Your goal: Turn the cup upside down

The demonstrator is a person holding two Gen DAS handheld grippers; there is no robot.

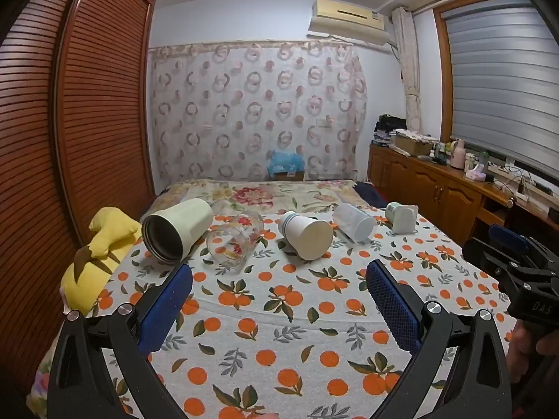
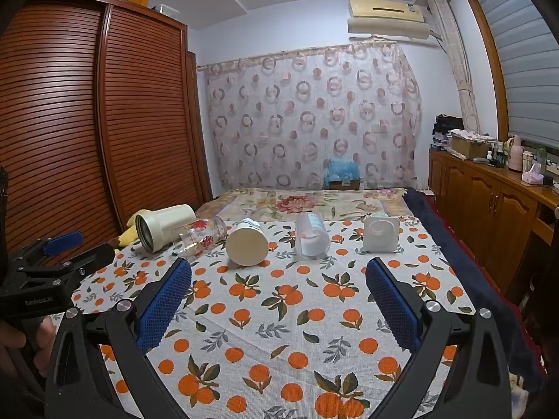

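Several cups lie on their sides in a row on the orange-print cloth (image 1: 279,314). From the left: a cream steel-lined tumbler (image 1: 178,230) (image 2: 164,225), a clear glass with red print (image 1: 234,241) (image 2: 201,235), a white cup with blue stripes (image 1: 305,234) (image 2: 247,242), a translucent plastic cup (image 1: 353,222) (image 2: 312,239), and a white square-based cup (image 1: 401,217) (image 2: 380,234). My left gripper (image 1: 279,274) is open and empty, short of the row. My right gripper (image 2: 278,272) is open and empty, also short of the row.
A yellow plush toy (image 1: 101,255) lies at the cloth's left edge. A slatted wooden wardrobe (image 1: 70,122) stands on the left. A wooden cabinet (image 2: 489,206) with clutter runs along the right. The right gripper shows at the left view's right edge (image 1: 517,269).
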